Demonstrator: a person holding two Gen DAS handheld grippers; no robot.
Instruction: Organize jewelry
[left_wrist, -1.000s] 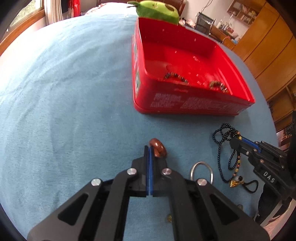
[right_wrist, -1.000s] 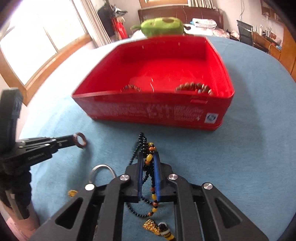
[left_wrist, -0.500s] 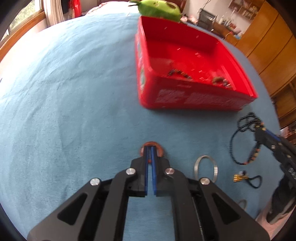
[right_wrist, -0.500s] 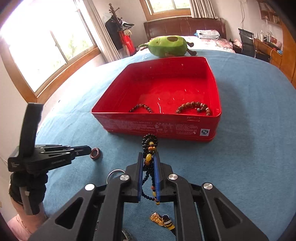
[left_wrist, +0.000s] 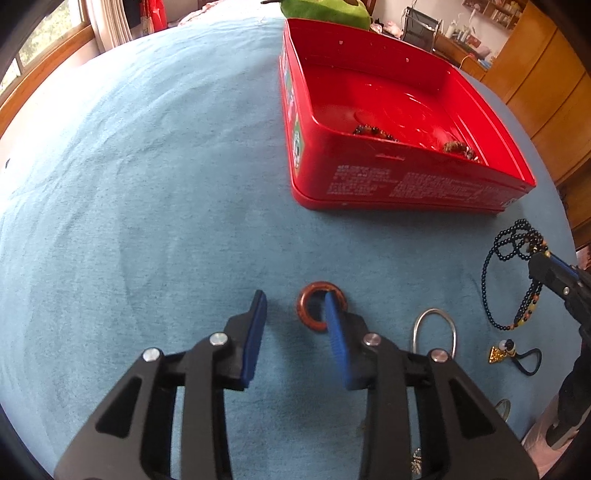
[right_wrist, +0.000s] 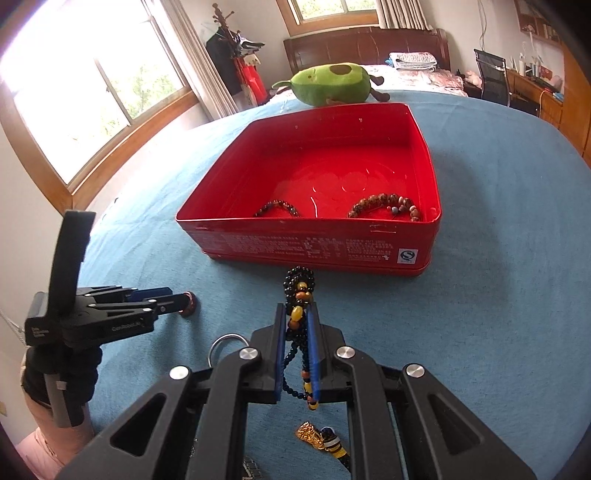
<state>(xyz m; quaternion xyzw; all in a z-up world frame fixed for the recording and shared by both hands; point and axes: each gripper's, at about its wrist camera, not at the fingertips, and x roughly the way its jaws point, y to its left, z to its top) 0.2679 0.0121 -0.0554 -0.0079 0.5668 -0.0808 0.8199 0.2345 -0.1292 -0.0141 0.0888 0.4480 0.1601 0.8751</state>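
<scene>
On the blue cloth (left_wrist: 155, 192), the left hand-held gripper (left_wrist: 295, 306) has just been spreading its jaws; they stand apart, the right finger's tip poking through a brown ring (left_wrist: 320, 309) that lies flat. Just right lies a silver bangle (left_wrist: 435, 328). The right hand-held gripper (right_wrist: 297, 325) is clamped on a black bead necklace (right_wrist: 299, 291). Farther off sits a red tin (right_wrist: 314, 247) with two bead bracelets (right_wrist: 384, 205) inside.

Bright wood-framed windows (right_wrist: 92, 110) left; dark wooden bed headboard (right_wrist: 365, 40) behind; wooden wardrobe (left_wrist: 546, 74) right; white walls.
</scene>
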